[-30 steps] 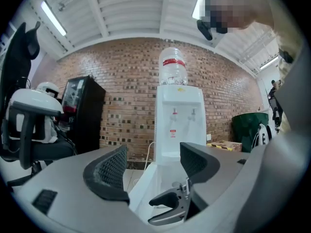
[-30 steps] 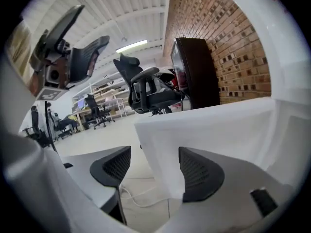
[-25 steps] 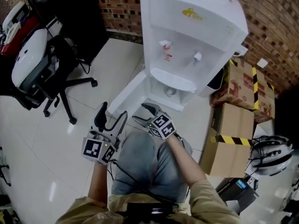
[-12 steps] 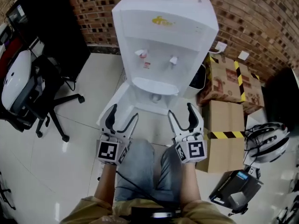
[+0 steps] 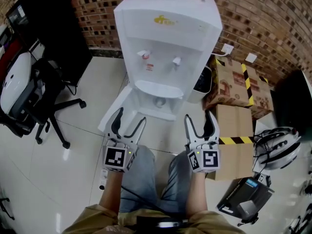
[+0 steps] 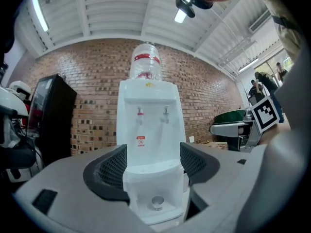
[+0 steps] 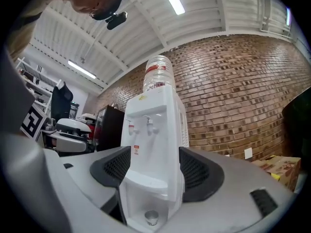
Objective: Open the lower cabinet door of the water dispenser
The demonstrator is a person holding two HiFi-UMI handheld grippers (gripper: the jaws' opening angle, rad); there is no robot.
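Office chair stands well left of the water dispenser, on the white tile floor. Left gripper is held out fwd on a bare, near-straight left forearm beside the person's knees. It points level at the dispenser's lower front-left, marker cube facing up. Its jaws are spread wide w/ nothing btwn the pads; the left gripper view shows only the dispenser framed in the gap. Just ahead, the lower cabinet door stands swung out to the dispenser's left. From above the jaws' tips overlap its edge; can't tell if they touch. The open compartment below the taps shows a small metal cup. The dispenser backs onto the brick wall, w/ a water bottle on top. Right gripper is held the same way on the right forearm, about level, aimed at the dispenser's lower front-right and apart from it; jaws spread, empty. Right of the dispenser: cardboard boxes w/ black-yellow tape, then a helmet furthest right.
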